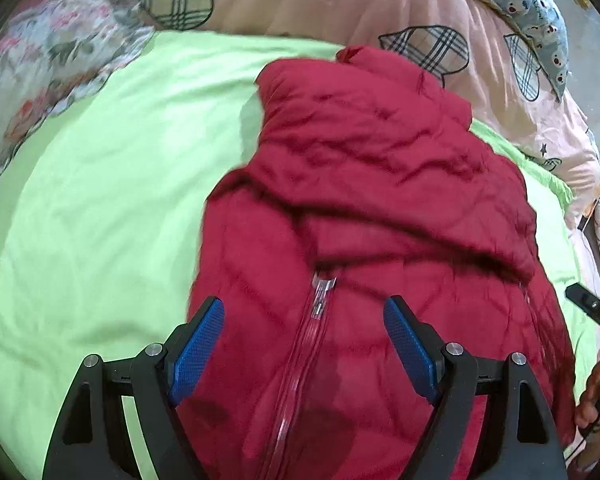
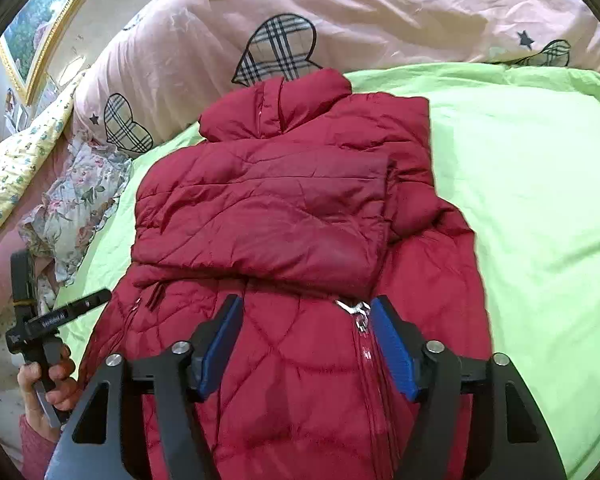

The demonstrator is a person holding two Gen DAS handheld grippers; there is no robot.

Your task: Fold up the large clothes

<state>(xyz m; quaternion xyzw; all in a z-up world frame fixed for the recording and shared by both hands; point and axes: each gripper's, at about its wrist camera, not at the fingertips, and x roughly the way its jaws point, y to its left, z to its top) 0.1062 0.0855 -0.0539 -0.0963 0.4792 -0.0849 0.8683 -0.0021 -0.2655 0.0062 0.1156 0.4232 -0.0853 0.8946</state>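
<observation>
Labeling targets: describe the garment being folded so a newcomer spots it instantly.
A lime-green sheet covers the bed below a pink heart-print duvet. On it lies a dark red quilted puffer jacket, sleeves folded across its front, the only red, zippered item there.

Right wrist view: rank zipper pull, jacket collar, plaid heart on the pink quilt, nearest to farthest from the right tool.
1. Zipper pull: between the fingers of the right tool, toward the right one.
2. Jacket collar: far end of the red jacket, up center.
3. Plaid heart: on the pink quilt, just beyond the collar.
</observation>
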